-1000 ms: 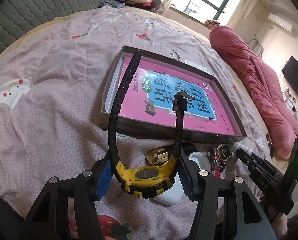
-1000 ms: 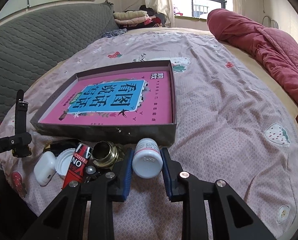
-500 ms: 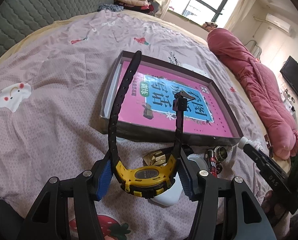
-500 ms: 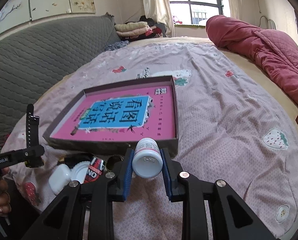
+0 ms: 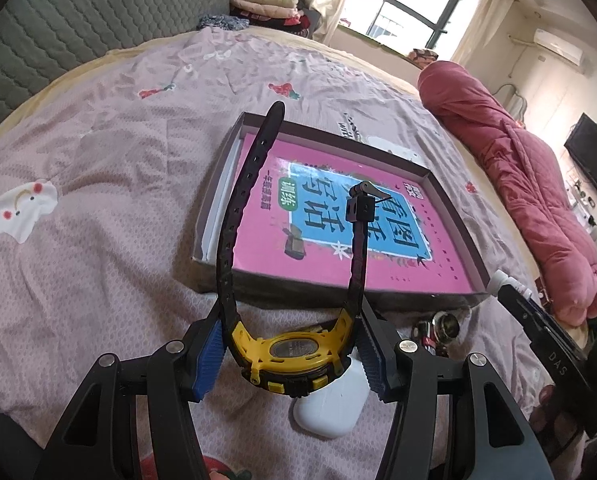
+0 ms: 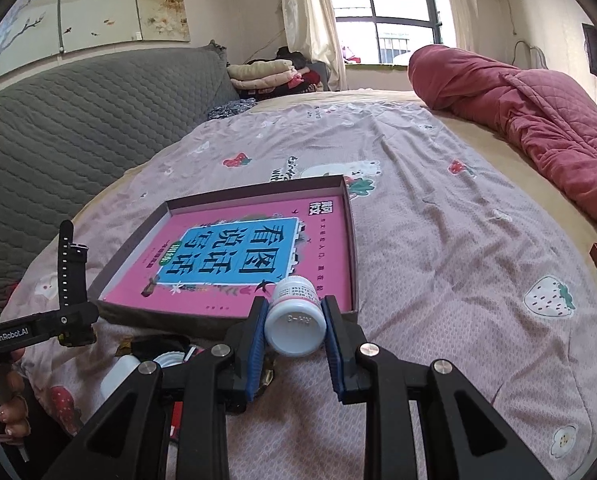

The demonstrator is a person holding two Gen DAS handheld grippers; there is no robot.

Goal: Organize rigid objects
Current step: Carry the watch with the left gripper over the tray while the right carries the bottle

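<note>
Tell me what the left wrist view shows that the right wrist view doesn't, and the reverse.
Left wrist only: the yellow watch face-on, clamped in the left gripper, a white case lying under it, and a wall TV.

Right wrist only: the white bottle gripped by the right gripper, a hand, and the wall painting.

Both: the shallow box with its pink book, and the red quilt.
</note>
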